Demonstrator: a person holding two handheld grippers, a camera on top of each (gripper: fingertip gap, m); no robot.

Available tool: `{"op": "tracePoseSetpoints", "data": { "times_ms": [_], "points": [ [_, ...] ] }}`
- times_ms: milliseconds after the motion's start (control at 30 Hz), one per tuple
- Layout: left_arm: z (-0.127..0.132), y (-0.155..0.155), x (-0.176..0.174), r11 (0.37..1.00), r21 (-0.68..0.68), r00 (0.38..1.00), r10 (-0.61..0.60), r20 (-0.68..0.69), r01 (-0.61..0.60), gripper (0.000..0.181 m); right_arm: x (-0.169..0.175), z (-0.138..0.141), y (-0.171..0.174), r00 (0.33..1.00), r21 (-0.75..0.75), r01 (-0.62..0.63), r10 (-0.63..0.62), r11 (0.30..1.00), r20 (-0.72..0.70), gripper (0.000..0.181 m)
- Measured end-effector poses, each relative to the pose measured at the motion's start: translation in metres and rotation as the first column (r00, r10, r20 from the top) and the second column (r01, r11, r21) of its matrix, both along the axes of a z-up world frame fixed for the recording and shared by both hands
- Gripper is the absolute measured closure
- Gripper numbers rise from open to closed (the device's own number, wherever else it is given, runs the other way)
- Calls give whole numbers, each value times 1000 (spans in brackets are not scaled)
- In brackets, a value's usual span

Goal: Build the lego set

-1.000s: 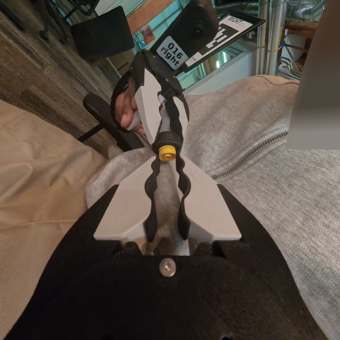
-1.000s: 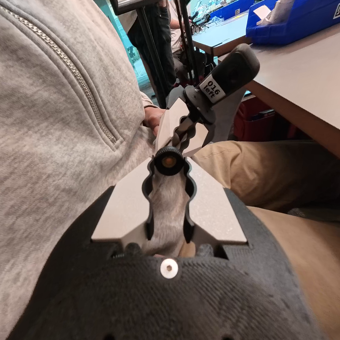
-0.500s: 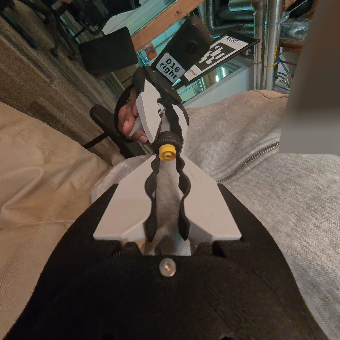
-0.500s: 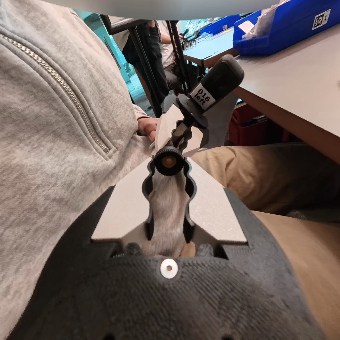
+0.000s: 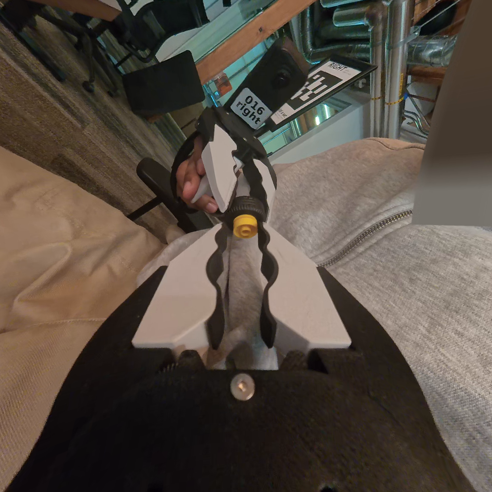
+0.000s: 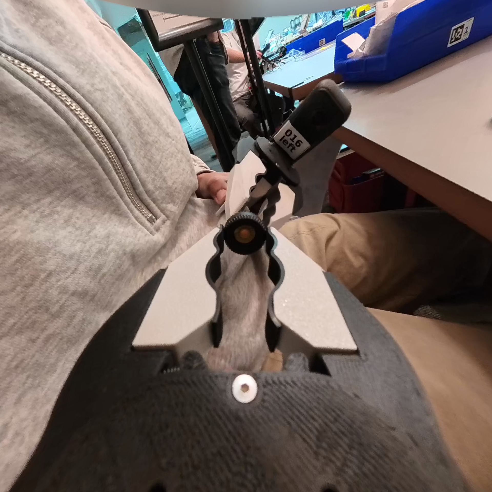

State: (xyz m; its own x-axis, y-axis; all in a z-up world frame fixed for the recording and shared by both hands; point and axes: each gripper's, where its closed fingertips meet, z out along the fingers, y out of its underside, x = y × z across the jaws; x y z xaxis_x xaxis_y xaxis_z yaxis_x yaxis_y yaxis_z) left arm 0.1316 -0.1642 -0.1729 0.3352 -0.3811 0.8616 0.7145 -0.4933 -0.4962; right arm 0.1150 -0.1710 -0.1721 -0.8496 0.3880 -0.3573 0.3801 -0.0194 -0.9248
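Grey zip hoodie (image 6: 80, 186) and tan trousers (image 5: 53, 266) fill the background; both grippers are held over the person's lap. Grey table (image 6: 426, 119) with blue bin (image 6: 412, 40) at right in the right wrist view. Right gripper (image 6: 245, 237) pinches a black tyre (image 6: 244, 233) at its fingertips. Left gripper (image 5: 244, 229) pinches a yellow round hub (image 5: 244, 228) at its tips. The hub meets the tyre (image 5: 245, 207) tip to tip; how deep it is seated, cannot tell.
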Motion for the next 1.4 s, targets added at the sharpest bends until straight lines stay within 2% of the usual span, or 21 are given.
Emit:
{"op": "tracePoseSetpoints", "data": {
  "times_ms": [267, 533, 700, 833, 967, 1100, 1233, 1300, 1400],
  "points": [
    [1, 0, -3, 1000, 11, 999, 22, -41, -22, 166, -2, -5, -5, 1000, 52, 5, -4, 999, -28, 147],
    [6, -3, -24, 994, 44, 992, 100, 80, -104, 166, -17, 7, 10, 992, 19, 112, -111, 994, -51, 139],
    [7, -3, -29, 990, 49, 988, 124, 86, -129, 166, -18, 17, 11, 976, 61, 156, -145, 986, -162, 149],
    [3, -1, -36, 985, 20, 981, 166, 98, -169, 165, -18, 13, 4, 968, 157, 166, -130, 973, -216, 152],
    [0, 1, -42, 975, -10, 971, 220, 93, -220, 164, -29, 5, 4, 936, 272, 276, -194, 922, -294, 156],
    [-3, 2, -44, 968, -33, 966, 251, 62, -250, 164, -38, 2, 7, 906, 330, 359, -241, 873, -348, 167],
    [-6, 2, -46, 961, -54, 961, 275, 35, -272, 164, -41, -2, 7, 923, 286, 355, -285, 890, -256, 170],
    [-6, 2, -45, 960, -49, 961, 276, 29, -274, 165, -40, -1, 7, 939, 203, 337, -313, 919, -143, 170],
    [-5, 2, -45, 961, -41, 961, 275, 26, -274, 165, -41, 1, 9, 945, 1, 317, -316, 948, 91, 172]
  ]
}}
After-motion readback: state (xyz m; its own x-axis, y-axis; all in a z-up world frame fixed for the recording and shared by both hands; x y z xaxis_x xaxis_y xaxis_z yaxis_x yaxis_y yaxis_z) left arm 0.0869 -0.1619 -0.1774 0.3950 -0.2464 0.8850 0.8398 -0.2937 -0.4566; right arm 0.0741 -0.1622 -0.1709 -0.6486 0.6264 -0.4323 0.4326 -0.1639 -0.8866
